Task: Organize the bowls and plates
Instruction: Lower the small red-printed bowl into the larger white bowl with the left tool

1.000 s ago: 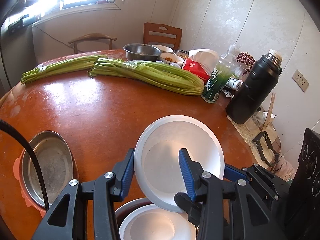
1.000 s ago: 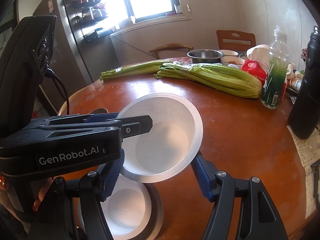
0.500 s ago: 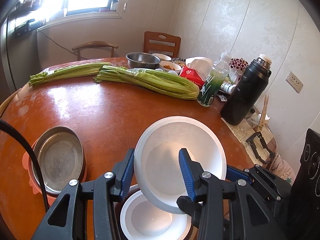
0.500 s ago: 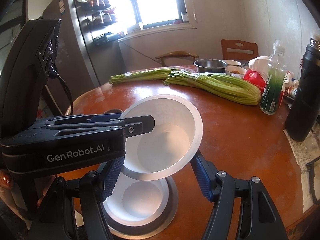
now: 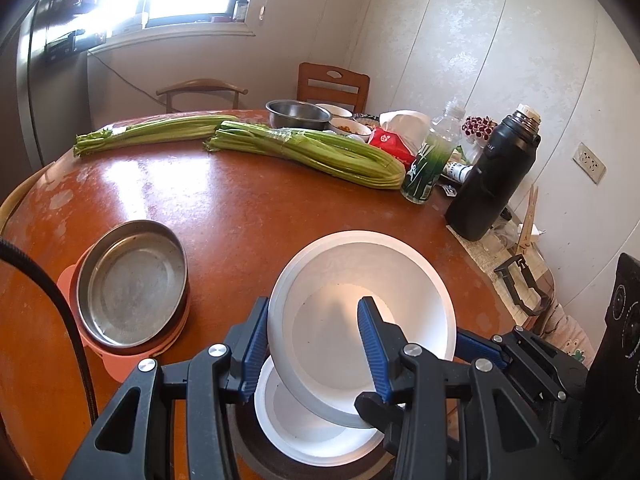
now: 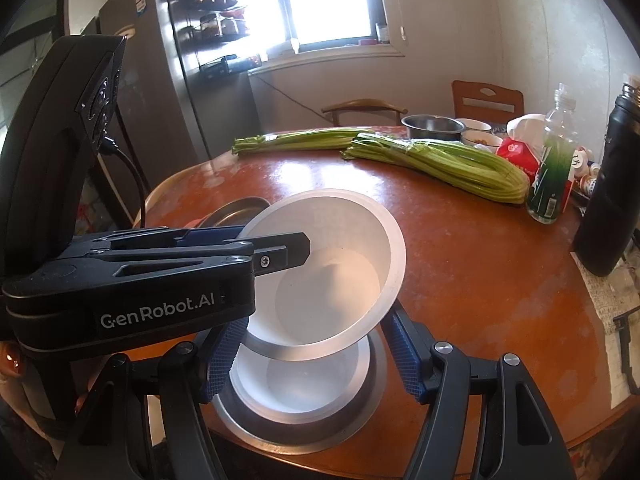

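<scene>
change: both grippers lifted the tilted white plastic bowl (image 5: 360,304) clear of the nested white bowl (image 6: 300,380) | left gripper (image 5: 312,344) clamps its rim, right gripper (image 6: 316,354) grips its sides | meaning: unstacked, awaiting placement on bench (image 5: 240,216)

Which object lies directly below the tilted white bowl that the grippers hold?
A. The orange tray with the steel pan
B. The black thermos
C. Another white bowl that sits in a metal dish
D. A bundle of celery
C: in the right wrist view, the tilted white bowl hangs over a second white bowl, which sits in a metal dish; celery, thermos and orange tray are elsewhere on the table.
</scene>
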